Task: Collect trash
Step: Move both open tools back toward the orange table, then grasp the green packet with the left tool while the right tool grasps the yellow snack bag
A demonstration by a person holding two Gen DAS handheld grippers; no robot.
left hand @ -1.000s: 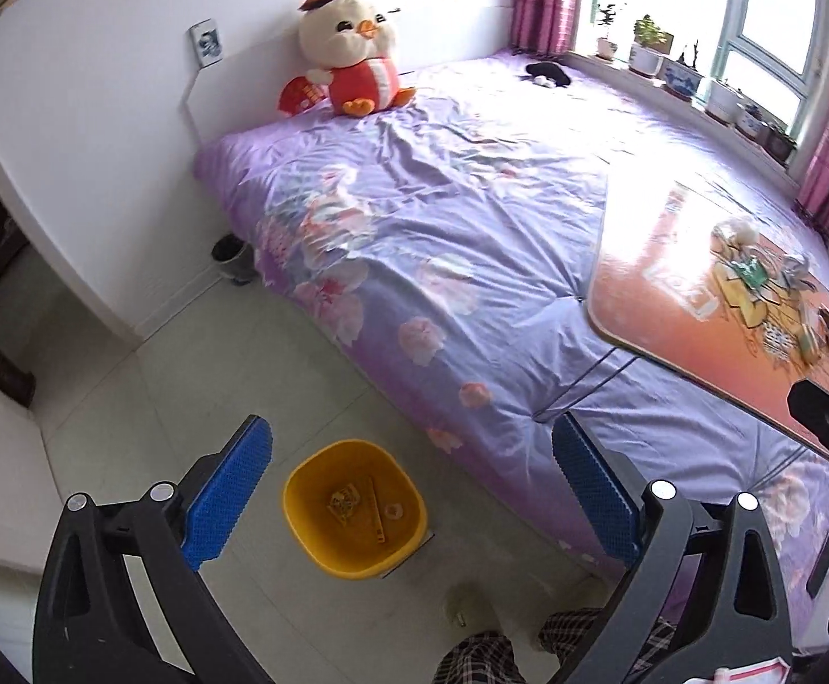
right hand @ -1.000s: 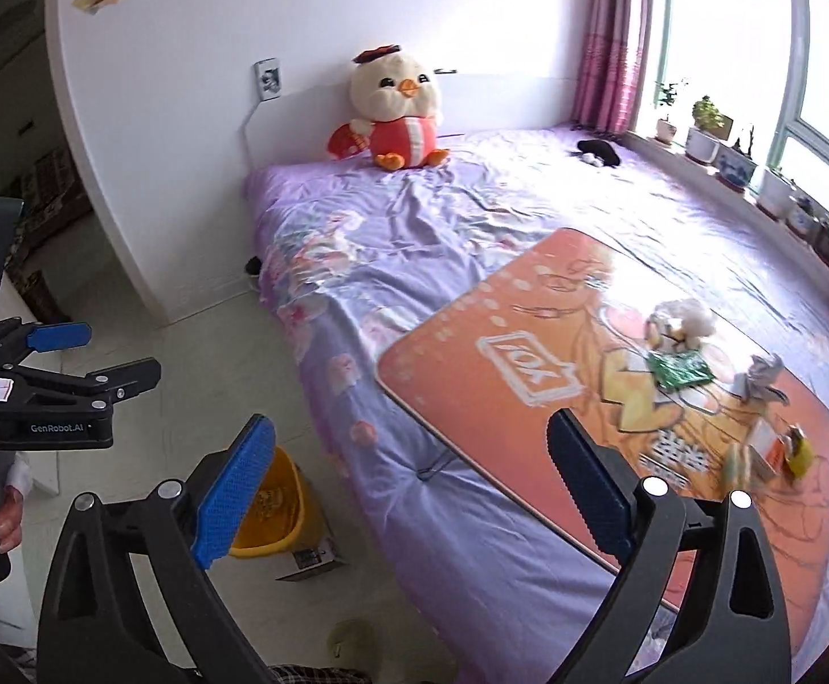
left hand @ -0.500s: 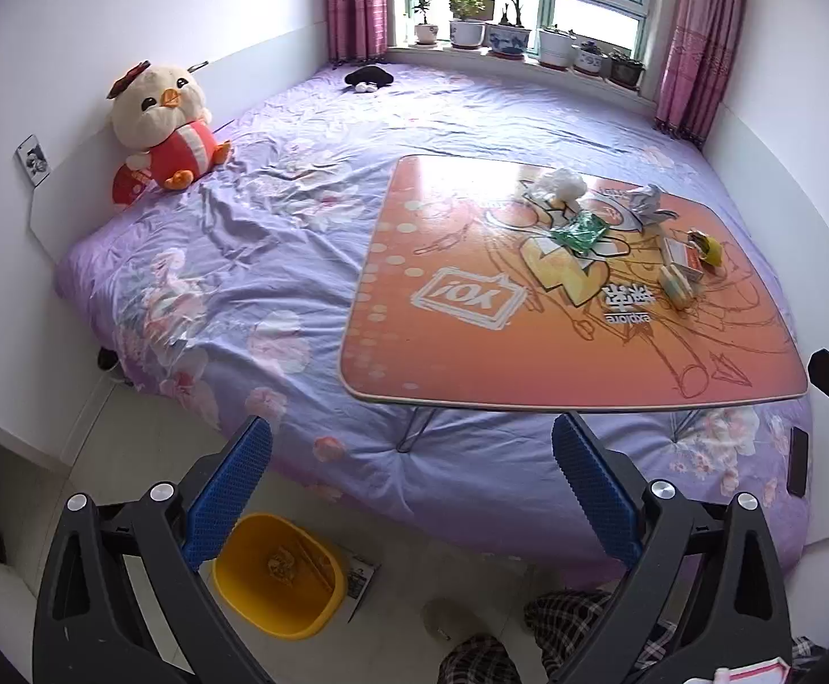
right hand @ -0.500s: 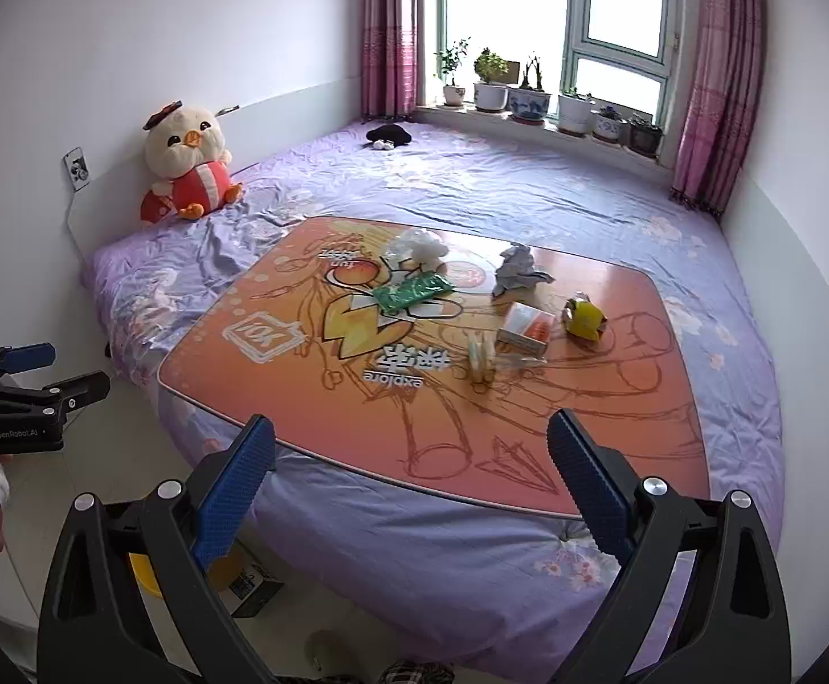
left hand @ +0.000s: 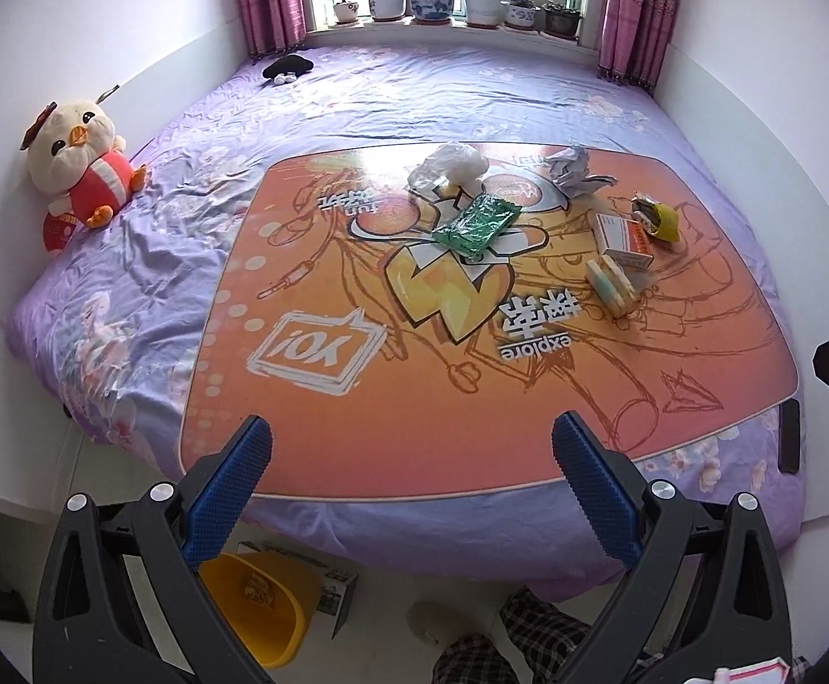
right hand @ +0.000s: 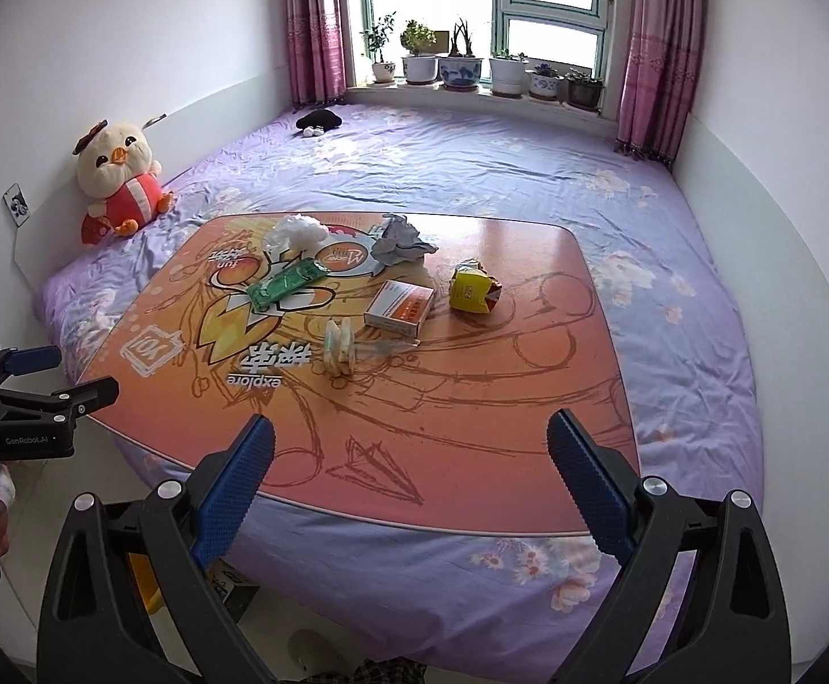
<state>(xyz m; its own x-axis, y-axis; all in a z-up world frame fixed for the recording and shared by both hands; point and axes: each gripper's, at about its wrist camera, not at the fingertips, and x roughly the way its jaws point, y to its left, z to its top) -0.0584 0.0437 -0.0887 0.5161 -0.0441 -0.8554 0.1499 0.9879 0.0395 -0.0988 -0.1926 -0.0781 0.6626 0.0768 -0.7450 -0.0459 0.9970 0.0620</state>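
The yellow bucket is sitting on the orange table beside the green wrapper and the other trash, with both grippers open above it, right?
Not quite. The yellow bucket is on the floor at the foot of the bed, below the orange table, as the left wrist view shows. The green wrapper and other trash are on the table, and the left gripper and right gripper are both open.

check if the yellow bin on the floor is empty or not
Not empty: the yellow bin already holds at least one scrap, visible inside it from the left wrist view.
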